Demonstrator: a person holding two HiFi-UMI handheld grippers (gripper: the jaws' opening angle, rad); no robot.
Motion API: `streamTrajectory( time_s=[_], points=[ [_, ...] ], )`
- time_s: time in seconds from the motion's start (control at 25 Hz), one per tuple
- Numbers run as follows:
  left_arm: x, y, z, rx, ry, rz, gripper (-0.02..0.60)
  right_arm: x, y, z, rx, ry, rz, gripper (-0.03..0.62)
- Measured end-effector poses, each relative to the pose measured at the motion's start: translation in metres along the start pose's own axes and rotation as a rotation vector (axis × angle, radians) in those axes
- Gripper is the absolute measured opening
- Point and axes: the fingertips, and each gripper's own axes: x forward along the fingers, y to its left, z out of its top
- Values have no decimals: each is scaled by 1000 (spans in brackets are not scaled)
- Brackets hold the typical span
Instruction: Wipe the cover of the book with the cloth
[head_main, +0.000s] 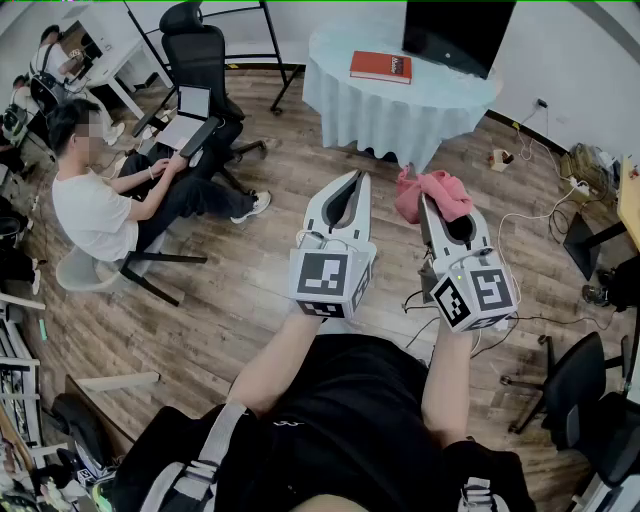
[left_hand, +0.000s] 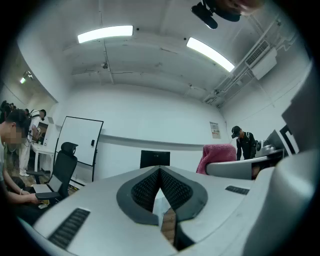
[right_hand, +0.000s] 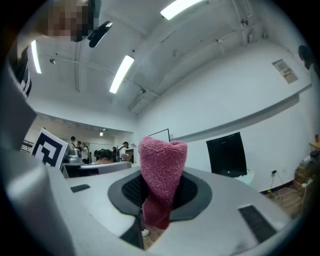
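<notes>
Cloth (head_main: 437, 190) held, book (head_main: 380, 66) untouched.
The right claw (head_main: 430, 205) is clenched on the pink cloth; the left claw (head_main: 354, 180) is closed and empty. The red book lies well ahead on the round worktop (head_main: 440, 105).

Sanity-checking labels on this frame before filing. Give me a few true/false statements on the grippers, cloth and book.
1. The right gripper is shut on the pink cloth. True.
2. The left gripper holds the red book. False: its jaws are together with nothing between them, and the book lies on the round table.
3. The cloth is pressed on the book's cover. False: it is held over the wooden floor, well short of the table.
4. A dark monitor stands on the same table as the book. True.
</notes>
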Motion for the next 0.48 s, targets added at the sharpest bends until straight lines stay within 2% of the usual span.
streamTrajectory(
  time_s=[0.2, 0.48],
  points=[
    [11, -3, 1, -8, 0, -6, 15, 0, -15, 4, 28, -29, -9, 98],
    [11, 0, -2, -23, 22, -5, 15, 4, -13, 0, 92, -51, 17, 100]
  ],
)
